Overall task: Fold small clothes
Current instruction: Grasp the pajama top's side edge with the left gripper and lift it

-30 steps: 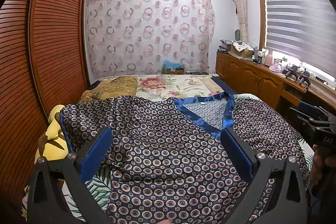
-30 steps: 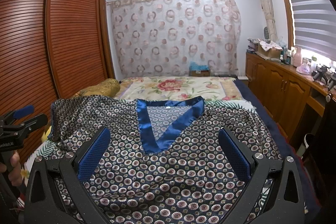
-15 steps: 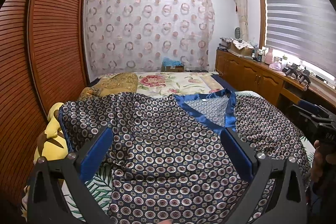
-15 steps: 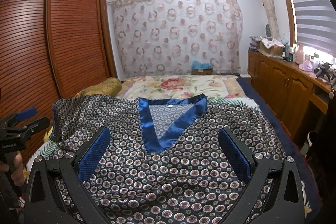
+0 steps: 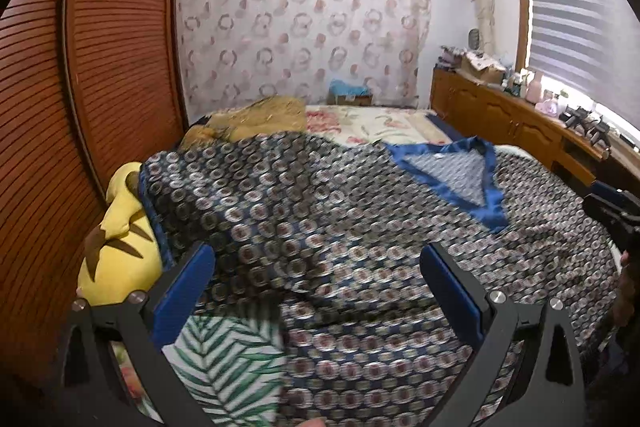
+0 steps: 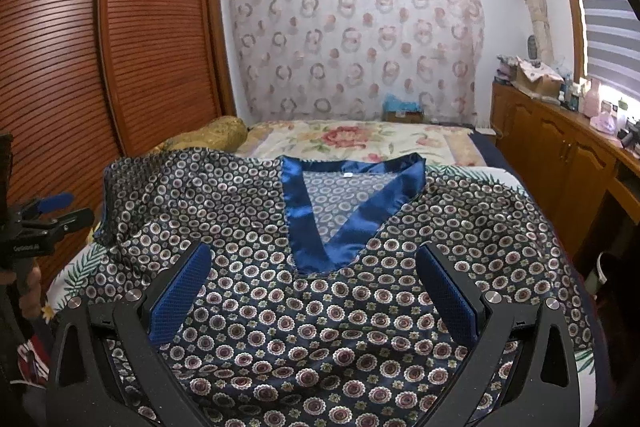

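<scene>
While spread flat on the bed point(image 6: 496, 173), front up and blue collar point(image 6: 348, 211) at the far side, top point(image 6: 320, 307) not folded at all yet. Both tongs, left point(image 5: 316, 291) and right point(image 6: 314, 287), wide open, holding nothing, just above the cloth. Still the very start, probably. Next: reach for a sleeve or side edge, pinch, fold across the middle.

White lettering is printed on the body of the left gripper point(image 6: 48, 211), seen at the left edge of the right wrist view; it is too small and blurred to be read. A small white tag is sewn inside the collar of the top point(image 6: 348, 174); no text can be made out.
</scene>
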The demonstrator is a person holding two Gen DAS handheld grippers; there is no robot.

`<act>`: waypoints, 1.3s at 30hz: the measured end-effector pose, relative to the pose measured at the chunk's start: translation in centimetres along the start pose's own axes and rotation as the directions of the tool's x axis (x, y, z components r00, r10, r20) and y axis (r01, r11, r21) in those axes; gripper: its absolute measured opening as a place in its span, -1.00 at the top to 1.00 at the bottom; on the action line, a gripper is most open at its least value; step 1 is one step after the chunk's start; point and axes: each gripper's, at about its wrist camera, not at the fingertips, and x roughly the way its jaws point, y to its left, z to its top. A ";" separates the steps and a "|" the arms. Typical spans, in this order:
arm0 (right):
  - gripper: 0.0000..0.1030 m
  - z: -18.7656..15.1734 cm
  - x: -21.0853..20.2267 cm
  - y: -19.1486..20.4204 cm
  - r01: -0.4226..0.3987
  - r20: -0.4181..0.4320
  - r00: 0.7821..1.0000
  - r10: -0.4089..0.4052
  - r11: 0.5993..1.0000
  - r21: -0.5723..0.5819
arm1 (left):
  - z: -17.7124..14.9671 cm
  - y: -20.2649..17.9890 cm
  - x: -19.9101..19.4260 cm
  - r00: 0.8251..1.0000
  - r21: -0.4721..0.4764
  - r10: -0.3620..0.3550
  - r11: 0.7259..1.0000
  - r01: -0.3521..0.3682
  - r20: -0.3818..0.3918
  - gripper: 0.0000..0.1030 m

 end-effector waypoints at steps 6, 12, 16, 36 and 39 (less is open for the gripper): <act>-1.00 -0.2 1.1 0.0 -0.019 -0.025 1.000 0.019 1.000 0.004 | -0.5 3.3 1.9 0.998 -0.016 0.026 1.000 -0.027 -0.062 -1.00; -1.00 -0.2 3.0 1.3 -0.076 -0.077 0.994 0.075 0.997 -0.018 | -1.0 6.5 3.3 0.993 -0.030 0.054 0.998 -0.057 -0.105 -1.00; -1.00 0.0 4.3 2.9 -0.126 -0.112 0.986 0.121 0.991 -0.037 | -1.2 9.2 4.2 0.991 -0.077 0.030 0.996 -0.040 -0.131 -1.00; -1.00 -0.8 5.2 5.5 -0.184 -0.162 0.973 0.167 0.978 -0.101 | -2.4 13.9 10.2 0.942 -0.170 -0.109 0.984 0.056 -0.316 -0.23; -1.00 -0.8 5.1 5.4 -0.186 -0.161 0.972 0.169 0.978 -0.098 | -2.8 13.4 9.7 0.946 -0.151 -0.101 0.987 0.056 -0.308 0.19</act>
